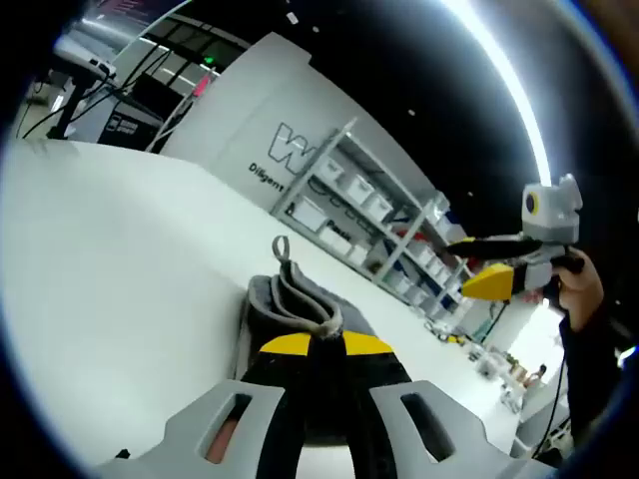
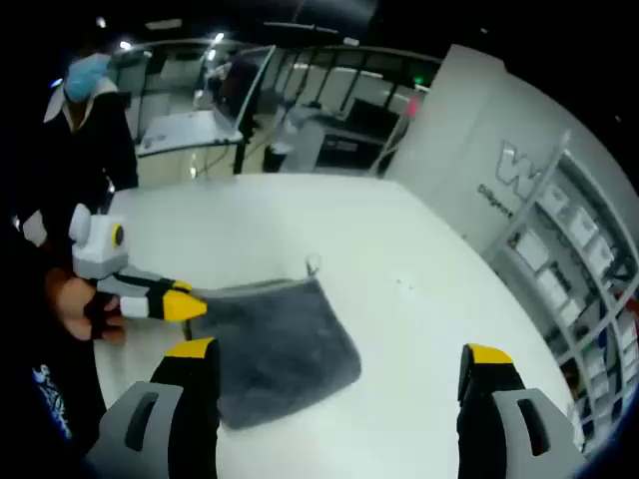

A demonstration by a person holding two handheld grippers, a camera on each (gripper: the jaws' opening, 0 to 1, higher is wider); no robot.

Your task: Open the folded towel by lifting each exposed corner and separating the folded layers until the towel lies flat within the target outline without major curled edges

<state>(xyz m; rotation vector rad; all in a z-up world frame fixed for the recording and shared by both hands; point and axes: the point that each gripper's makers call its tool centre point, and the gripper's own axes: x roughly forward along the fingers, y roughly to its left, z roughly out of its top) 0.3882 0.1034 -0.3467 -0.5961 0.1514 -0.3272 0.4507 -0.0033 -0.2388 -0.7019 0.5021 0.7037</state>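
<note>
In the left gripper view we see the left gripper [image 1: 318, 344] at lower centre, its jaws clamped on the grey towel [image 1: 290, 299] on the white desk [image 1: 120, 259]. In the right gripper view the right gripper [image 2: 339, 371] holds its jaws wide apart above the towel, at lower centre.

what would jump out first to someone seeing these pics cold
A grey towel lies on a white table, one edge pinched shut in the left gripper. The right gripper hangs open above the table, while storage shelves line the far side.
</note>
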